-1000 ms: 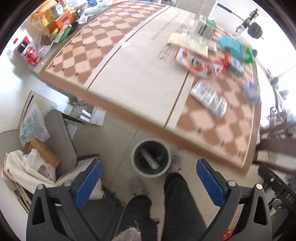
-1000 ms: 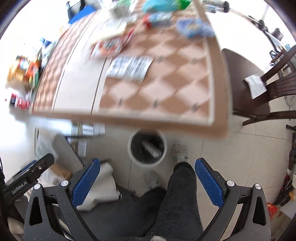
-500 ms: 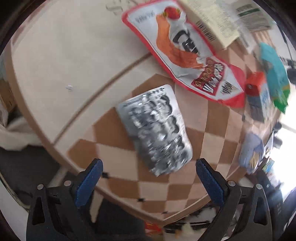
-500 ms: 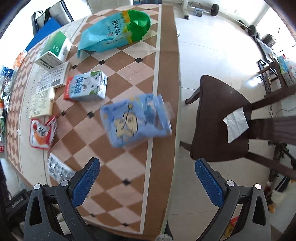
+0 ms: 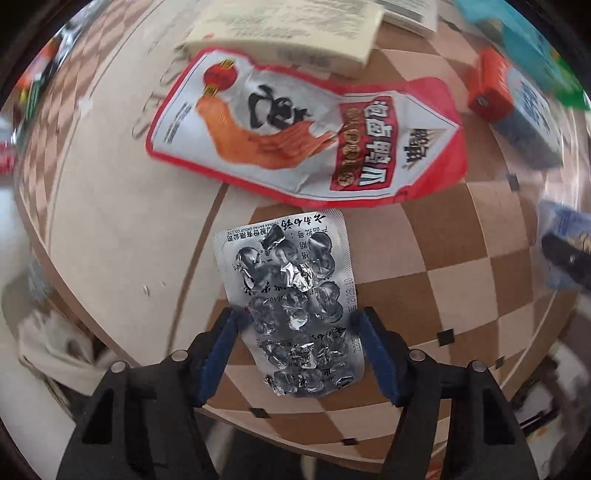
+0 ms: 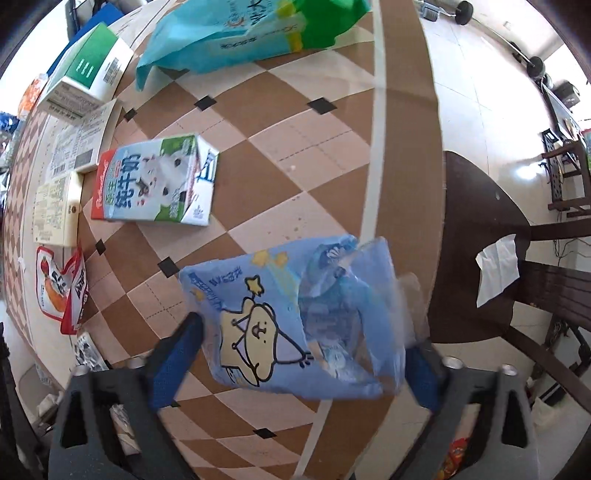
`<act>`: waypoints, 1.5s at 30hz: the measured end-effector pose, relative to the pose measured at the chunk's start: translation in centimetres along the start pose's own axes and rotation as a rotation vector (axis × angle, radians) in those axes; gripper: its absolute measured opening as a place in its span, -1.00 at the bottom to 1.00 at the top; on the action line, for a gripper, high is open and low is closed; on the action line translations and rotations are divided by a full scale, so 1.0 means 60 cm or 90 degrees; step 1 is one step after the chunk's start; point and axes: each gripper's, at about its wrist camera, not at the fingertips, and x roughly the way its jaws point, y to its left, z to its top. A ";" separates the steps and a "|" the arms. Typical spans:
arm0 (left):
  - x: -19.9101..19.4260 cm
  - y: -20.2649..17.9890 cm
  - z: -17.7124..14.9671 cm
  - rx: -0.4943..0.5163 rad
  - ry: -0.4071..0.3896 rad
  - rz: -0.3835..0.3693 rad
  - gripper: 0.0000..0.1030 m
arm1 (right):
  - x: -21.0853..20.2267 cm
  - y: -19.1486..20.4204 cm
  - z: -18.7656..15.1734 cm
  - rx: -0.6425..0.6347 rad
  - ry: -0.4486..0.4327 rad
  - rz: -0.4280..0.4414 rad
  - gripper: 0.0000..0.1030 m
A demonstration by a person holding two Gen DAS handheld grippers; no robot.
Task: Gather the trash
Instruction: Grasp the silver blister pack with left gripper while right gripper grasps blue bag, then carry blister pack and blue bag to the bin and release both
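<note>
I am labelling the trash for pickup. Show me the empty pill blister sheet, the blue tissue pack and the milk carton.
empty pill blister sheet (image 5: 291, 295), left wrist view, on its crumpled foil middle.
blue tissue pack (image 6: 295, 317), right wrist view, on its printed front beside the star cartoon.
milk carton (image 6: 155, 184), right wrist view, on its upward printed face.

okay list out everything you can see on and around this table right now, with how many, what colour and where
blister pack: one, silver, near table edge, between the left gripper's pads
snack wrapper: one, red and white, flat beyond the blister pack
blue packet: one, light blue with a yellow star cartoon, by the table edge, between the right gripper's pads
milk carton: one, blue, white and red, lying on its side
big bag: one, teal and green, far end
box: one, green and white, far left
table: one, brown and cream checks
chair: one, dark brown, beside the table, white paper on it
left gripper: black, blue pads, jaws just closing
right gripper: same, jaws just closing
</note>
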 end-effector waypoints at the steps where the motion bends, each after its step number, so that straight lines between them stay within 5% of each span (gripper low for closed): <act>1: 0.000 0.000 -0.001 0.003 0.000 -0.001 0.24 | 0.001 0.003 -0.005 -0.002 -0.006 0.002 0.47; 6: -0.005 -0.011 0.003 0.012 -0.006 0.001 0.22 | -0.009 0.014 -0.024 -0.023 -0.022 0.024 -0.07; 7: -0.006 -0.014 0.001 0.016 -0.010 0.003 0.22 | -0.012 0.015 -0.027 -0.025 -0.021 0.030 -0.53; 8: -0.007 -0.018 0.000 0.020 -0.012 0.003 0.22 | -0.014 0.015 -0.031 -0.026 -0.023 0.034 -0.57; 15: -0.044 -0.030 -0.024 0.023 -0.040 -0.018 0.21 | -0.043 0.015 -0.056 -0.035 -0.034 0.068 -0.58; 29: -0.207 0.022 -0.138 0.045 -0.201 -0.016 0.21 | -0.128 0.064 -0.161 -0.085 -0.076 0.136 -0.59; 39: -0.208 0.159 -0.272 0.049 -0.270 -0.062 0.21 | -0.153 0.136 -0.351 -0.104 -0.101 0.140 -0.60; 45: -0.115 0.245 -0.354 0.033 -0.222 -0.093 0.21 | -0.089 0.187 -0.516 -0.107 -0.069 0.131 -0.61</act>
